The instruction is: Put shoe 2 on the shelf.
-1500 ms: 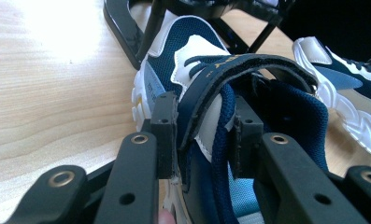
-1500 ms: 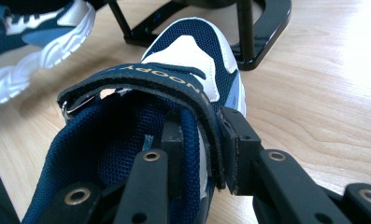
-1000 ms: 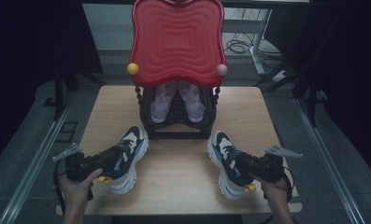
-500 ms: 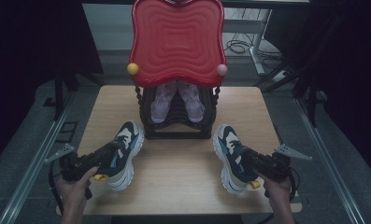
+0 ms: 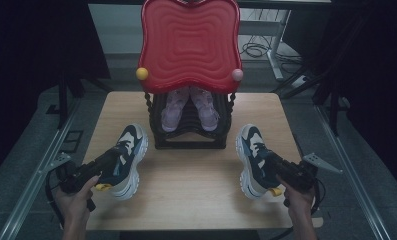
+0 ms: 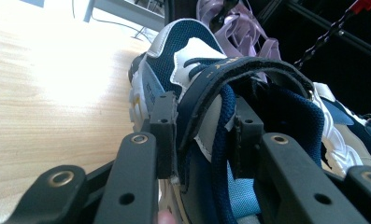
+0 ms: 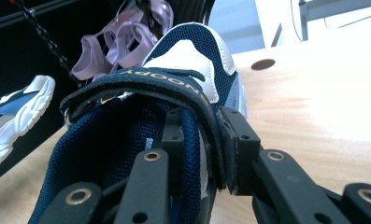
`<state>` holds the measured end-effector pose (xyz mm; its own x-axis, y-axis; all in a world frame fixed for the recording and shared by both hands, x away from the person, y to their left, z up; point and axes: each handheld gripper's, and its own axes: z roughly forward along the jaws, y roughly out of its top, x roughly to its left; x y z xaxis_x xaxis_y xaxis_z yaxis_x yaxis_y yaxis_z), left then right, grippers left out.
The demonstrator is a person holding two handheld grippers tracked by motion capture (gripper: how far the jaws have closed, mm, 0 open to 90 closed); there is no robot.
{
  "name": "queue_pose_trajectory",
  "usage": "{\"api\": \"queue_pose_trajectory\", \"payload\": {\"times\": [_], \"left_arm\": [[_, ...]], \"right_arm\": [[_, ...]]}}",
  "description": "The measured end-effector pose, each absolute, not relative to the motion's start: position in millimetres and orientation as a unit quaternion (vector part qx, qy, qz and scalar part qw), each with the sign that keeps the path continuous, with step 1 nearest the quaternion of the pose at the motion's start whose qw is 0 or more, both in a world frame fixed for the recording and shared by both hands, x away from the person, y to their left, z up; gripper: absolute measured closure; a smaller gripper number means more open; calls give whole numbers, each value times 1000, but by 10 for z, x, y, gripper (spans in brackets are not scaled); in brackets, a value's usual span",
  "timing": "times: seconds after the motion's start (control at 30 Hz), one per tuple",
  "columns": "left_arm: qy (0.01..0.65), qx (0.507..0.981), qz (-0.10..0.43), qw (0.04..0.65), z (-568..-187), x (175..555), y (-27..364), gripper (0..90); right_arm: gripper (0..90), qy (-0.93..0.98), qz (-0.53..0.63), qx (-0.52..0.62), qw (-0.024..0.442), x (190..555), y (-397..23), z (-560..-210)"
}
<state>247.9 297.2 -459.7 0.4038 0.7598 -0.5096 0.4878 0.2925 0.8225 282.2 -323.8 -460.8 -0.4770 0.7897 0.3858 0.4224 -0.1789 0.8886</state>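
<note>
Two navy-and-white sneakers stand on the wooden table (image 5: pixel 191 197), toes pointing away from me. The left sneaker (image 5: pixel 133 140) sits in front of the rack's left corner, and my left gripper (image 5: pixel 117 160) is shut on its collar and strap. In the left gripper view (image 6: pixel 204 140) the pads (image 6: pixel 163 135) squeeze the strap and side wall of that sneaker (image 6: pixel 174 56). The right sneaker (image 5: pixel 250 141) stands off the rack's right corner with my right gripper (image 5: pixel 268 161) shut on it. The right gripper view (image 7: pixel 204 144) shows the strapped side of that sneaker (image 7: pixel 192 51) clamped between the jaws.
A black rack (image 5: pixel 188 142) stands mid-table with a pair of pink shoes (image 5: pixel 173 107) inside and a red wavy panel (image 5: pixel 188 45) on top. A yellow ball (image 5: pixel 142 74) and a pink ball (image 5: pixel 237 75) sit at the panel's lower corners. Bare wood lies between the sneakers.
Both sneakers, held in the grippers, have shifted slightly outward and a little farther from me. The grips look the same.
</note>
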Motion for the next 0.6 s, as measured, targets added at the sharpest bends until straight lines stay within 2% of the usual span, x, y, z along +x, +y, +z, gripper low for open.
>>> {"api": "queue_pose_trajectory", "payload": {"times": [0.6], "left_arm": [[522, 566, 134, 623, -4250, 2695, 3001, 685]], "right_arm": [[736, 577, 640, 472, 184, 3013, -3217, -4318]]}}
